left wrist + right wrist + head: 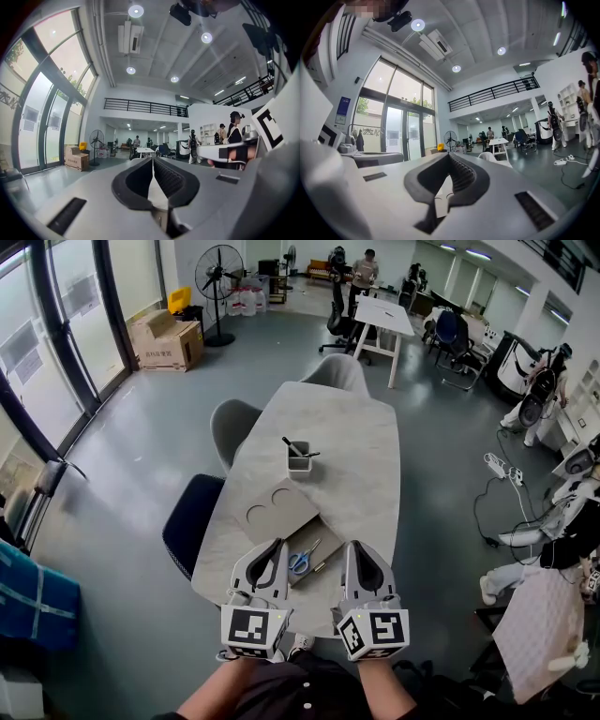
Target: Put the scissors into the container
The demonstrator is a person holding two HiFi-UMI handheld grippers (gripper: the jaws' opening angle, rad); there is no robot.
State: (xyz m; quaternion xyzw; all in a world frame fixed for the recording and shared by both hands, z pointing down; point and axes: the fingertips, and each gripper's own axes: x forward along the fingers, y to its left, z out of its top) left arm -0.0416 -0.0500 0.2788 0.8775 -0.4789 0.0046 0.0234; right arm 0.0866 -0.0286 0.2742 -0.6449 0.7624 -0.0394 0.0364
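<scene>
Blue-handled scissors [300,562] lie between the left gripper [275,549] and right gripper [356,551], both with jaws closed and empty.

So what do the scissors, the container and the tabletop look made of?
Scissors: blue handles, probably matte plastic; blades likely metal, too small to confirm. Container: pale grey, square, matte, probably plastic. Tabletop: white with faint grey mottling, smooth; marble or stone-look laminate.

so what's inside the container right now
Two thin dark things stick up out of the container; they are too small to name. Its walls hide anything lower down. The scissors are not inside: they lie on a cardboard sheet nearer the person.
</scene>
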